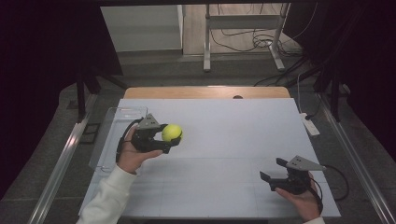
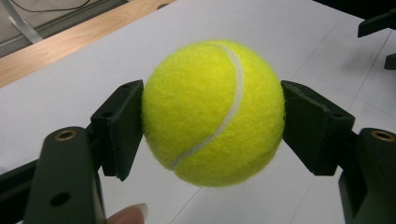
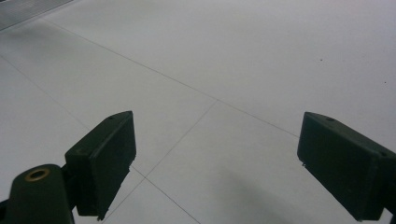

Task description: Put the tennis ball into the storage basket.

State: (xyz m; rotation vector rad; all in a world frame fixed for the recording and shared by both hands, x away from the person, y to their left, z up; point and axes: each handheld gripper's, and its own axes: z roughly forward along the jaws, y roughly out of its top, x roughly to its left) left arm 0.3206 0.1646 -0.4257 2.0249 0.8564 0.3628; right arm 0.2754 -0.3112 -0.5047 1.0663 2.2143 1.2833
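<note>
Scanning from left to right, the scene is set out as follows.

Clear tray (image 1: 112, 122): seen at the left of the high view, on the left edge of the bench (image 1: 233, 140), just behind the left hand (image 1: 133, 156).

Left tool (image 1: 173, 138): held at the centre left of the high view, above the white bench surface; its jaws are clamped on the tennis ball, one pad pressed to each side, as is seen in the left gripper view.

Tennis ball (image 2: 214, 112): yellow with a white seam; it is carried in the left tool, lifted clear of the bench, at the centre left of the high view (image 1: 172, 132) and the middle of the left gripper view.

Fingertip (image 2: 128, 214): shown at the bottom edge of the left gripper view, below the ball.

Bench surface: white, marked with thin grid lines; a wooden strip is seen along its far edge.

Right tool (image 1: 273, 173): held at the lower right of the high view by the right hand (image 1: 303, 198), low over the bench; its jaws are spread wide with nothing between them, as seen in the right gripper view (image 3: 217, 168).
</note>
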